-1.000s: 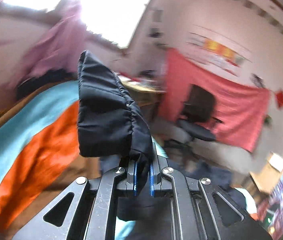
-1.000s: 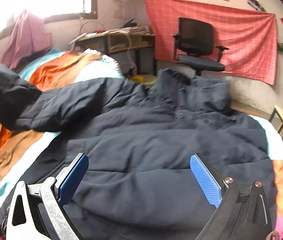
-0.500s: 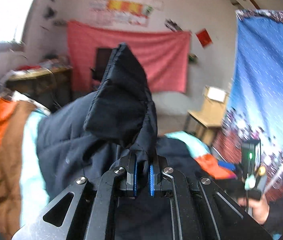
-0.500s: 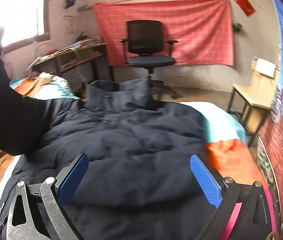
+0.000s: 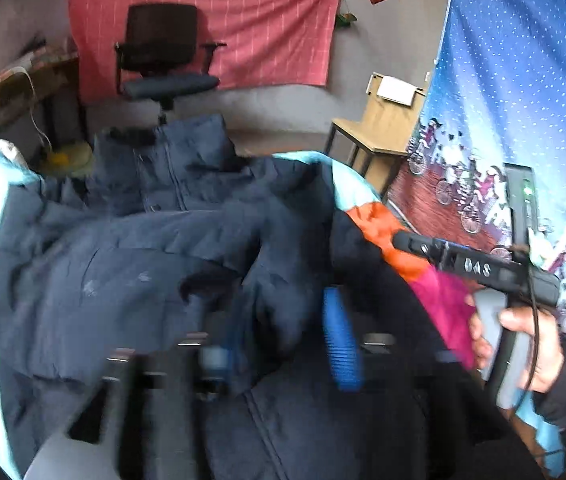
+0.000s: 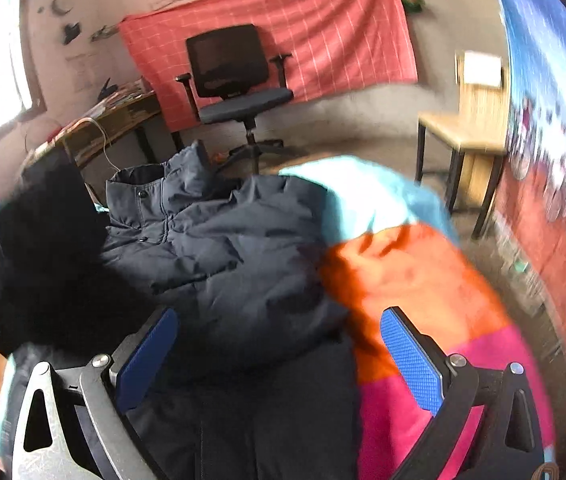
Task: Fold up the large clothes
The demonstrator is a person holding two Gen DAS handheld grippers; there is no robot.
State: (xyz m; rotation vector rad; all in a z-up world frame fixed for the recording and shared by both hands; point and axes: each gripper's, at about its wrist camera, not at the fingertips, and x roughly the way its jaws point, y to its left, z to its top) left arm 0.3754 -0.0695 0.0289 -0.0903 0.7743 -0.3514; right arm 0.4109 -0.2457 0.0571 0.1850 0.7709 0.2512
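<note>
Nearest in the left wrist view, left gripper (image 5: 283,340) blurred, jaws opening, blue pads (image 5: 341,340) parted with a fold of dark sleeve (image 5: 279,300) lying between them, not pinched. Just beyond, navy padded jacket (image 5: 123,264) spread face-up across the striped bedspread (image 5: 375,224), collar (image 5: 171,148) toward the far end of the bed, sleeve drawn over the chest. To the right of the jacket, a person's hand (image 5: 523,344) wrapped round the handle of the right gripper (image 5: 407,240), seen side-on over the orange and pink stripes; from this angle cannot tell how its fingers stand. From the right wrist view, right gripper (image 6: 279,360) fingers wide apart, nothing between the blue pads (image 6: 411,360), hovering above the jacket's (image 6: 243,264) right edge where dark cloth meets the bedspread (image 6: 403,280). At the left of that view, a dark blurred mass of sleeve (image 6: 51,256) raised over the jacket. Farther off, a wooden chair (image 6: 467,132) at the right beside a blue patterned curtain (image 5: 515,92), a black office chair (image 6: 239,80) on the floor past the bed end, a cluttered desk (image 6: 123,112) to the left. Farthest, a red checked cloth (image 5: 219,24) hung on the back wall.
</note>
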